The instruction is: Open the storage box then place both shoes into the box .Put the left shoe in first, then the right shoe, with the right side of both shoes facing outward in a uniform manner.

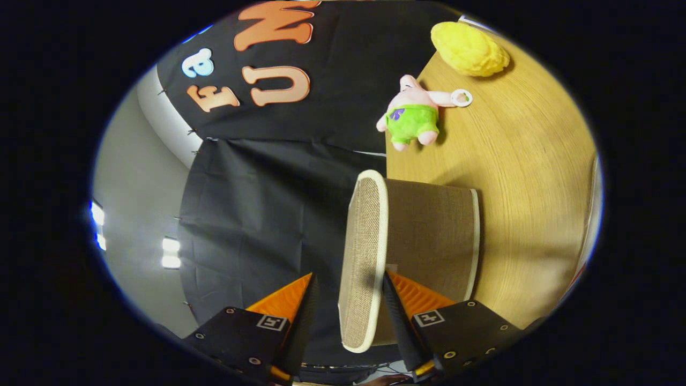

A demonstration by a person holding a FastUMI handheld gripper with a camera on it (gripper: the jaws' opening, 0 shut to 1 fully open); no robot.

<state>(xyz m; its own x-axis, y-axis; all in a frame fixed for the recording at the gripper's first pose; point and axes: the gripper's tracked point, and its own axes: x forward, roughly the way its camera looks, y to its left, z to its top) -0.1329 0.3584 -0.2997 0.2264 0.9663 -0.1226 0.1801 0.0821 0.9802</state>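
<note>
Gripper view, rolled so that the wooden table (pixel 536 161) fills the right half of the frame and the black cloth wall (pixel 257 214) the left. At centre stands the storage box (pixel 434 236), a brown fabric box with pale trim resting on the table; its woven lid (pixel 364 257), edged in cream, runs as a tall narrow panel from mid-frame to the lower centre and faces left toward the cloth. The gripper (pixel 348 287) enters from the bottom of the frame with its jaws spread apart: one finger (pixel 305 316) lies left of the lid, clear of it with black cloth showing in the gap, while the other finger (pixel 399 316) lies on the lid's right side, at or against its rim; whether that finger actually touches cannot be told. The tool is thus released, straddling the lid's lower edge without clamping it. In the upper right, beyond the box, a pink plush toy in green shorts (pixel 412 115) lies on the table near its edge, and a yellow plush object (pixel 470 49) rests farther toward the top right.
</note>
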